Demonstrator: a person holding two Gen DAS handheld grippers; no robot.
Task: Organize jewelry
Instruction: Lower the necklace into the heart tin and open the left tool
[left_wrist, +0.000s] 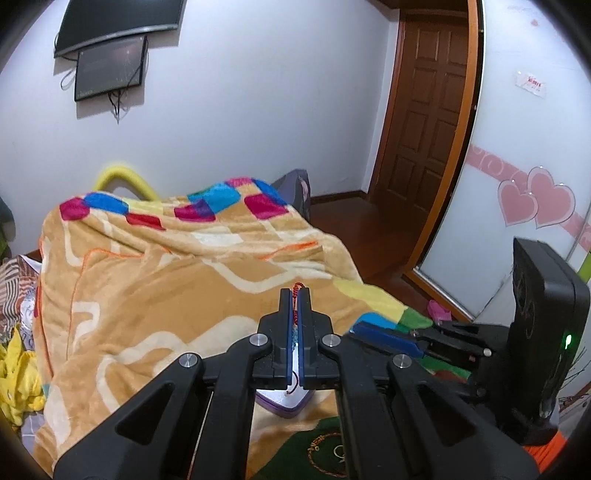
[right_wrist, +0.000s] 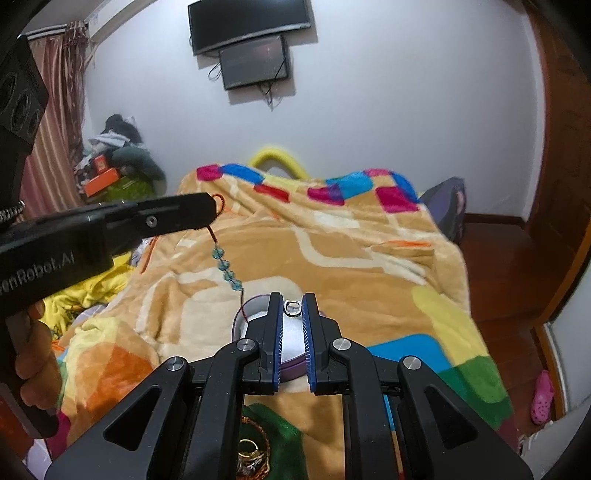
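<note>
My left gripper (left_wrist: 295, 295) is shut on a red cord bracelet with teal beads (right_wrist: 226, 268); in the right wrist view the beads hang from its tip (right_wrist: 212, 210) and the cord end trails into a purple-rimmed white jewelry box (right_wrist: 255, 314) on the blanket. My right gripper (right_wrist: 293, 301) is shut on a small silver ring (right_wrist: 294, 308) and holds it above the box. The box also shows under the left fingers in the left wrist view (left_wrist: 284, 400). The right gripper's blue pads (left_wrist: 384, 338) show at right of the left wrist view.
A tan patchwork blanket (left_wrist: 166, 266) covers the bed. More jewelry (right_wrist: 251, 454) lies on a green patch below the right gripper. A wooden door (left_wrist: 424, 110) and floor are to the right, clutter (right_wrist: 110, 166) at the far left.
</note>
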